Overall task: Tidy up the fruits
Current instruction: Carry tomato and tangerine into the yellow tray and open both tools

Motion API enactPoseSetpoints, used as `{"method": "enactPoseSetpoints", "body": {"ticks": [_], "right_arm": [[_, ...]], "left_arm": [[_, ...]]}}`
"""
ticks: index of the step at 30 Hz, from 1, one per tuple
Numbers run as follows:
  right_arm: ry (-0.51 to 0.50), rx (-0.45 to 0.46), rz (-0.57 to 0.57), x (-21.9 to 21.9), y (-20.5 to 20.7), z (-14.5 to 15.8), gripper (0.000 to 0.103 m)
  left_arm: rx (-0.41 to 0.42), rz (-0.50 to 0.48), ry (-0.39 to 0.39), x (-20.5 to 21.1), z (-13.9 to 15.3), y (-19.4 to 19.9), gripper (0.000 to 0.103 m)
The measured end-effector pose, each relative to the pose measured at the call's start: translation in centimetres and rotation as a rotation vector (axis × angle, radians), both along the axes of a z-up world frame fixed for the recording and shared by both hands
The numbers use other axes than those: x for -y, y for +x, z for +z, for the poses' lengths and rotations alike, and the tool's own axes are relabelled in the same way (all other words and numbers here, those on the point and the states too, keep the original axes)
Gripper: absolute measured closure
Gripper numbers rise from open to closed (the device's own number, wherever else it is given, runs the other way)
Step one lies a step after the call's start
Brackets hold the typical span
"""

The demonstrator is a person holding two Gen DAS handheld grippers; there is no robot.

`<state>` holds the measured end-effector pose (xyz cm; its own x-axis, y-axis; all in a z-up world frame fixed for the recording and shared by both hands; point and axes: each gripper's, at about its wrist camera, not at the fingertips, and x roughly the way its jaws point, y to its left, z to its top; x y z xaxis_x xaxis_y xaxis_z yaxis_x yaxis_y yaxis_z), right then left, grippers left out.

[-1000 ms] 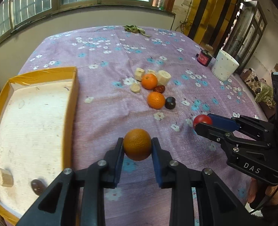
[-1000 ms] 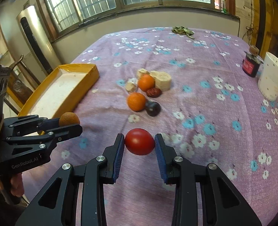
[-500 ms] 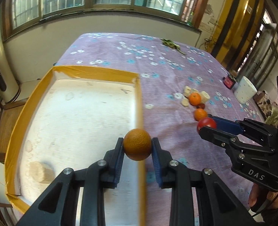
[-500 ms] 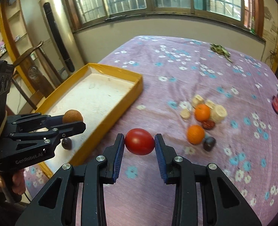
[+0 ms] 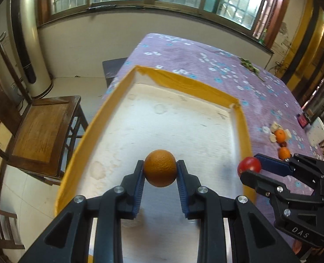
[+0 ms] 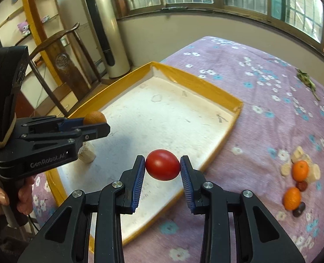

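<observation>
Orange (image 5: pixel 160 167) is clamped in left tool (image 5: pixel 160 171) over tray (image 5: pixel 184 83); tomato (image 6: pixel 162 167) pinched in right tool (image 6: pixel 162 168), probably above the 5 o'clock rim. Both should be lowered before release.

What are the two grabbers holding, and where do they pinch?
The left gripper pinches an orange by its sides. The right gripper pinches a red tomato by its sides.

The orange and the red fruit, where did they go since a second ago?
Both were carried left from above the cloth to the tray: the orange over its floor, the red fruit over its near edge. Each gripper's jaws stayed shut; the pile stayed put.
</observation>
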<state>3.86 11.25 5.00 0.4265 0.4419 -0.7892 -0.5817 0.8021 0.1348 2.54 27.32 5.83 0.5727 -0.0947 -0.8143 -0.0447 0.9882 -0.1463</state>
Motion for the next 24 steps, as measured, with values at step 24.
{"method": "enactPoseSetpoints", "body": {"ticks": [24], "right_arm": [[-0.067,-0.076,0.043,-3.9,1.6,-4.2,0.068]], "left_arm": [[-0.075,0.038,0.029,-2.3,-3.4,1.7,0.065]]}}
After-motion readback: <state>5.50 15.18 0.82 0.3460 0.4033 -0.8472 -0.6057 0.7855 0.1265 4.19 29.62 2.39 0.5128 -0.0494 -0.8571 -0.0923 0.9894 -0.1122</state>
